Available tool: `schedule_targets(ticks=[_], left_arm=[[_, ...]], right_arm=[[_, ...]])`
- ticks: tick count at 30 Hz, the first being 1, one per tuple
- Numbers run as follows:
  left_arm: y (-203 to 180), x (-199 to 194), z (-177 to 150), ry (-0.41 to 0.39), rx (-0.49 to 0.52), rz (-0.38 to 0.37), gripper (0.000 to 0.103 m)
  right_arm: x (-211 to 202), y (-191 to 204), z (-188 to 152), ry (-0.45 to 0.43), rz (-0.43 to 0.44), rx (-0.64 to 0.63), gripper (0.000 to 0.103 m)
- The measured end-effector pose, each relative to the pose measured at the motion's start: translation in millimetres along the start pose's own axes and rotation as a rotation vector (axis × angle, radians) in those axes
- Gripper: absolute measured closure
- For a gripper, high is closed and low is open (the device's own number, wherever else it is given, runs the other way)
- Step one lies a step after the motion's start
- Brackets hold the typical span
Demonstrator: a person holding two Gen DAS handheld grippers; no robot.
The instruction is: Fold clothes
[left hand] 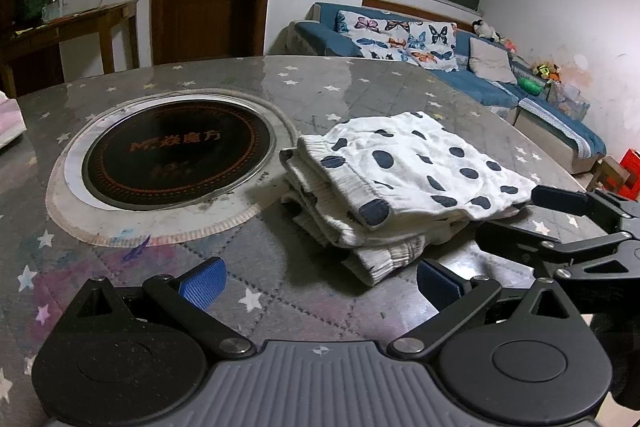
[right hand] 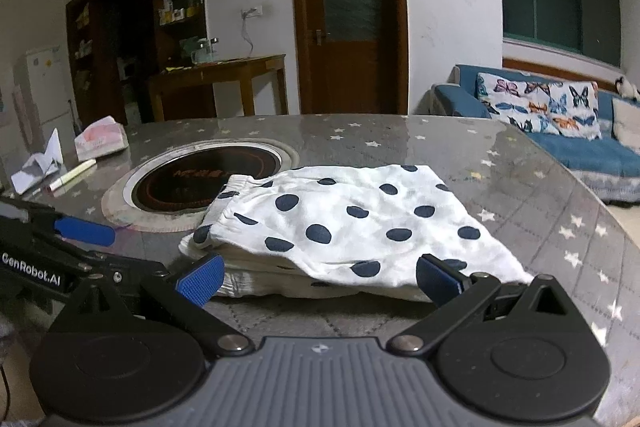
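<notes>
Lying on the star-patterned desk [right hand: 520, 187], just right of the round induction cooktop [right hand: 208, 175] set into it, the polka-dot shorts [right hand: 340, 223] are already doubled into a thick stack, elastic waistband toward the cooktop. Going from the left of the right wrist view: crumpled paper [right hand: 38, 165], a pen [right hand: 72, 175] and a tissue pack [right hand: 102, 141] sit at the far left edge, well apart from the garment. Next comes the left tool [left hand: 320, 287], released, its blue pads spread wide and hovering short of the stack's near corner with nothing between them. Right of it, the right tool [right hand: 318, 279] is likewise released, jaws wide, one pad near each end of the stack's near edge (whether either pad touches the cloth, I cannot tell). Beyond the desk, at far right, stands a blue sofa [right hand: 600, 155].

The folding itself looks close to done, so the step in hand is probably tidying or a last fold. To do it well, pinch every layer at once, low at the fold, not just the loose top flap, which overhangs on the right. Keep both tools level and move them together so the layers do not shear apart. Slide rather than lift high, and steer away from the cooktop rim, where cloth may snag.
</notes>
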State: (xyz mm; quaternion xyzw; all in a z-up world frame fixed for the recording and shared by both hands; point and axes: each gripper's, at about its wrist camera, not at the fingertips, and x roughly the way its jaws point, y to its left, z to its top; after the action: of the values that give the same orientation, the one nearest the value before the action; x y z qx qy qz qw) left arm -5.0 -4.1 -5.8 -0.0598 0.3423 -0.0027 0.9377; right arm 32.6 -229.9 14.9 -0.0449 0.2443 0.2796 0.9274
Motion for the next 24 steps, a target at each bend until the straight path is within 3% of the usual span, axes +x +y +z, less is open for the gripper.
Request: schedule_targets(ticks=[17, 24], left_arm=[[26, 8, 27, -0.014, -0.006, 0.071, 0.0], [37, 21, 42, -0.001, -0.04, 0.07, 0.0]], right_arm=[[15, 35, 7, 0.038, 0.07, -0.3, 0.0], [29, 52, 6, 0.075, 0.109, -0.413, 0.005]])
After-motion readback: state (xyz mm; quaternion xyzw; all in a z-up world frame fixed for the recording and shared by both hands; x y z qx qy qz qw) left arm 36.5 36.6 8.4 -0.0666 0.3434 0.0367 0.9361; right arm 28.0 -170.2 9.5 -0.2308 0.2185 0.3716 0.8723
